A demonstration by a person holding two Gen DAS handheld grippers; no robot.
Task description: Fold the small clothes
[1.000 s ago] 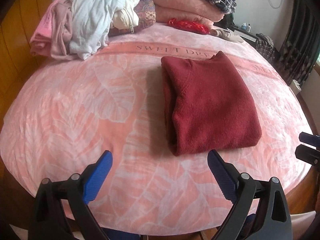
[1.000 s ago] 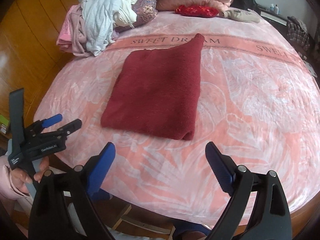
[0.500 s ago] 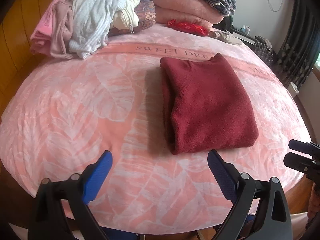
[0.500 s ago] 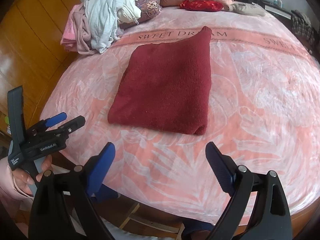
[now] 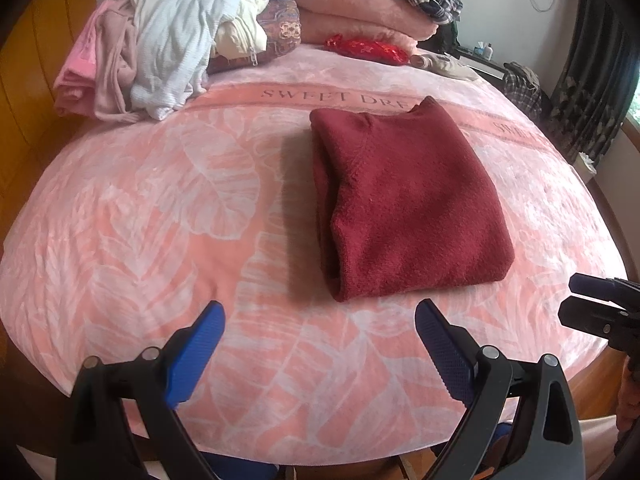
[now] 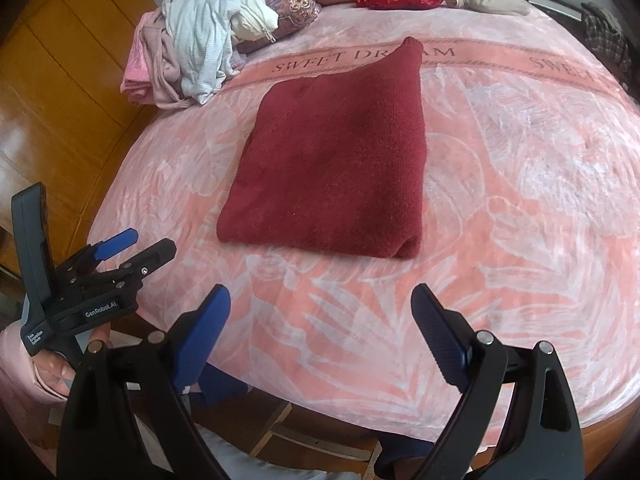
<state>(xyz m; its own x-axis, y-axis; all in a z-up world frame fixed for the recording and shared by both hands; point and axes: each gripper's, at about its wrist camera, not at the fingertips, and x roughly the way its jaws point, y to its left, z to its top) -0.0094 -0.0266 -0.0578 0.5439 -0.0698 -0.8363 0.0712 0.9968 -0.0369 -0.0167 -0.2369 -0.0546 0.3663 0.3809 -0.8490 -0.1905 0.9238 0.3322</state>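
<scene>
1. Dark red fleece sweater (image 5: 408, 204) lies folded into a thick, neat rectangle, centre-right of the left wrist view and centre of the right wrist view (image 6: 332, 168). It rests flat on the pink leaf-print blanket (image 5: 160, 216) covering the bed. Nothing touches it.
2. Left gripper (image 5: 316, 348) at the bottom of its own view: blue-padded jaws spread wide, empty, above the near blanket edge and apart from the sweater. It also shows at the lower left of the right wrist view (image 6: 136, 246), held by a hand (image 6: 60, 364).
3. Right gripper (image 6: 320, 324) at the bottom of its view: jaws spread wide, holding nothing, short of the sweater's near edge.
4. Judgement: this garment looks done. Layers are stacked, edges are roughly square, no sleeve hangs out.
5. Left to do, probably: the crumpled pile of white, cream and pink clothes (image 5: 160, 52) at the upper left of the frame, unfolded, well apart from the sweater.
6. Stack of folded pink blankets (image 5: 360, 12) at top centre looks like bedding, not task items; cannot tell for sure.
</scene>
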